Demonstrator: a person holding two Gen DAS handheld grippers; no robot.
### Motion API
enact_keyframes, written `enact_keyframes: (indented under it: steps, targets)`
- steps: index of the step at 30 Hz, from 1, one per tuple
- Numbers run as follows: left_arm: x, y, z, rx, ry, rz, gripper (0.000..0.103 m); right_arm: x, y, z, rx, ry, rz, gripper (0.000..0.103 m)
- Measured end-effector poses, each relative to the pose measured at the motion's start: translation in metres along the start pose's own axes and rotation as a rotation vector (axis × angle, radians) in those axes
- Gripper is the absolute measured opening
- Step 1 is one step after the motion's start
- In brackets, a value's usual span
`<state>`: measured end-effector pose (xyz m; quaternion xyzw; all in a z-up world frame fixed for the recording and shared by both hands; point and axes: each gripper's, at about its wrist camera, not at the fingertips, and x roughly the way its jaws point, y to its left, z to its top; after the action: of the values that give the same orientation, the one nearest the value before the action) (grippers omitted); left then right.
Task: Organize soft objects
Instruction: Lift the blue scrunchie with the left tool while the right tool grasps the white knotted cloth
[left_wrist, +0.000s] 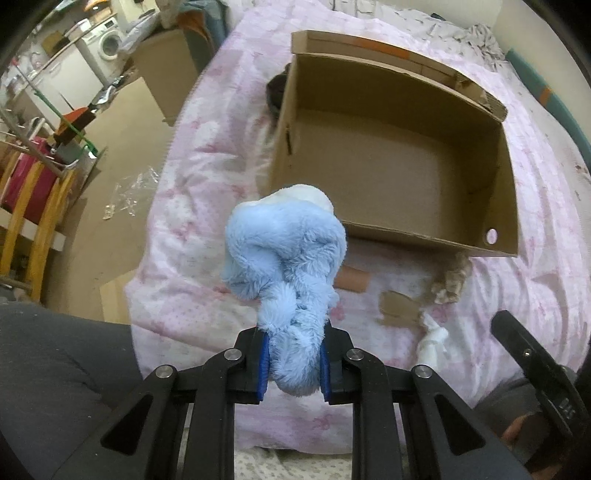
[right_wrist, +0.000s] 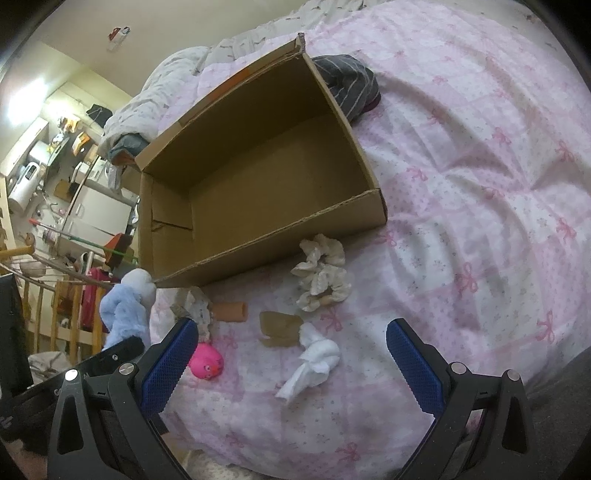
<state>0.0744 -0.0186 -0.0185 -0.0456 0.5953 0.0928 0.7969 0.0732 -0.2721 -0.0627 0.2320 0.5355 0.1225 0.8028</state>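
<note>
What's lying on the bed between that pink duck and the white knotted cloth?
A torn brown cardboard scrap lies between the pink duck and white knotted cloth, in the right wrist view.

Left wrist view looks steeply down from above the bed's near edge, past its own fingers, into the open cardboard box (left_wrist: 391, 155) close ahead. Right wrist view sits lower and farther right, angled down across the pink quilt (right_wrist: 480, 184), box up-left. Both share the box, the white cloth (left_wrist: 434, 341) and the quilt.

Fluffy blue toy hanging up
The blue plush toy (left_wrist: 284, 258) is dangling near the open cardboard box (left_wrist: 391, 155), white part (left_wrist: 306, 194) showing.
</note>
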Motion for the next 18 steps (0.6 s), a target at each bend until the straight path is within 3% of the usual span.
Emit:
enact_keyframes:
  steps: [6,12,18]
  targets:
    - [0.002,-0.002,-0.001,-0.011,-0.001,0.014,0.019,0.001,0.006,0.000,-0.061,0.002,-0.011,0.103]
    - [0.003,-0.003,0.000,-0.006,-0.009,-0.006,0.019,0.007,-0.001,0.001,-0.037,0.029,-0.009,0.103]
    - [-0.004,0.012,0.005,-0.006,-0.065,-0.020,0.019,0.014,0.002,-0.003,-0.057,0.044,-0.053,0.103]
